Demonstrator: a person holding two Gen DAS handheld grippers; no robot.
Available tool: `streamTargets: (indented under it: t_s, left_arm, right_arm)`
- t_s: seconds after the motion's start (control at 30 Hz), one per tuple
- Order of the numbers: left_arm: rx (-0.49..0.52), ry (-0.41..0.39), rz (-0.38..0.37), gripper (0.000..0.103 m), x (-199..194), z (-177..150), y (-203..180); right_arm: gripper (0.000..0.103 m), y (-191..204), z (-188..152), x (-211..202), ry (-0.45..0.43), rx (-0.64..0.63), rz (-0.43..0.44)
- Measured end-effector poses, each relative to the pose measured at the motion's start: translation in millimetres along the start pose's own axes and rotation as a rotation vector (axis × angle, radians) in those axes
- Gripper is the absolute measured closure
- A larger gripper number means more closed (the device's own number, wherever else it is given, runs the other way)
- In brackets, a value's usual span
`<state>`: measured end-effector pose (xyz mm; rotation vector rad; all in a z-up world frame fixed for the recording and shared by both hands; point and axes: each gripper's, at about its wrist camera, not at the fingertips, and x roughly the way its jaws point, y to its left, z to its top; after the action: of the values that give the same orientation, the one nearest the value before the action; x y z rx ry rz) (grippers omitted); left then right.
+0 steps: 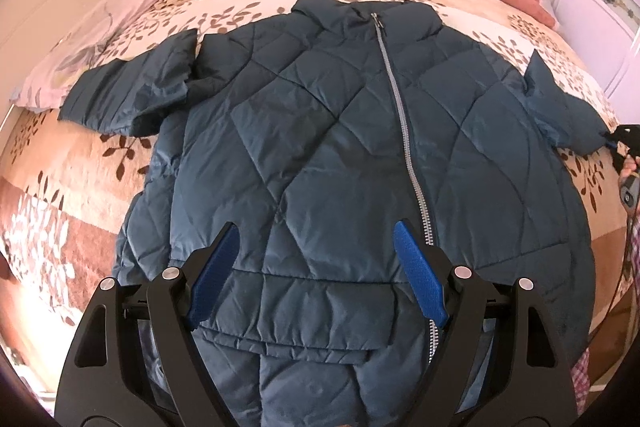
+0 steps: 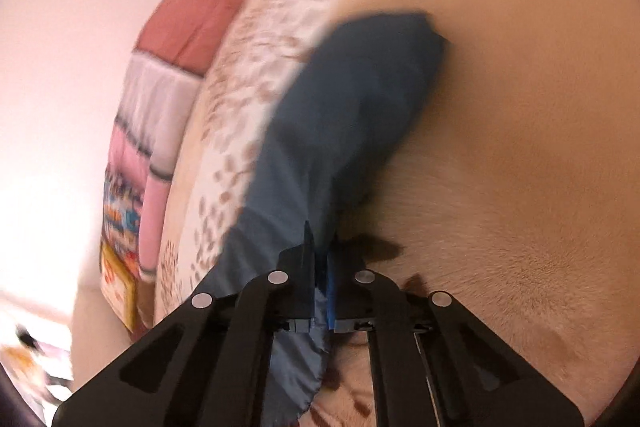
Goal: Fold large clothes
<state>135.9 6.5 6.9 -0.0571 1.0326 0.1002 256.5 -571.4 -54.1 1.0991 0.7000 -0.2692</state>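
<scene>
Dark teal quilted puffer jacket (image 1: 320,131), zipped, face-up on the leaf-patterned bed (image 1: 80,163).
Soft, bulky, probably slippery; best gripped at cuffs and hem. Left tool (image 1: 316,267) wide, empty above hem; right tool (image 2: 320,267) clamped on sleeve cuff (image 2: 316,307).

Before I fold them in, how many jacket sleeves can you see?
2: the left sleeve lies spread on the bed; the right sleeve is pinched at its cuff by the right hand-held gripper.

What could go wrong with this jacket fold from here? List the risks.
1. The right tool pinches only the sleeve end; the slick quilted fabric may slip out.
2. The left tool hangs open over the jacket hem, pinning nothing, so a pull could drag the whole jacket across the bedspread.
</scene>
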Motion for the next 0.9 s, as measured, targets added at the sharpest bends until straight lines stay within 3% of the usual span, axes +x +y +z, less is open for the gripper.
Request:
streamTargets:
  t_s: [0.17, 0.3, 0.43, 0.57, 0.73, 0.9]
  left_arm:
    - [-0.009, -0.032, -0.024, 0.024, -8, -2, 4]
    - [-0.028, -0.067, -0.039, 0.024, -20, -5, 15]
    - [-0.059, -0.103, -0.040, 0.024, -30, -8, 33]
    - [-0.105, -0.125, -0.046, 0.024, -35, -12, 57]
    - [-0.135, -0.138, -0.045, 0.024, -35, -17, 80]
    - [-0.151, -0.134, -0.043, 0.024, -30, -22, 93]
  right_arm:
    - [0.098, 68, -16, -41, -0.026, -0.227, 0.129]
    - [0.098, 146, -48, -72, -0.017, -0.460, 0.258]
    - [0.098, 227, -109, -92, 0.062, -0.713, 0.402]
    - [0.098, 271, -192, -86, 0.194, -0.902, 0.479]
    - [0.098, 275, -292, -43, 0.380, -1.006, 0.459]
    - [0.098, 243, -353, 12, 0.516, -0.991, 0.306]
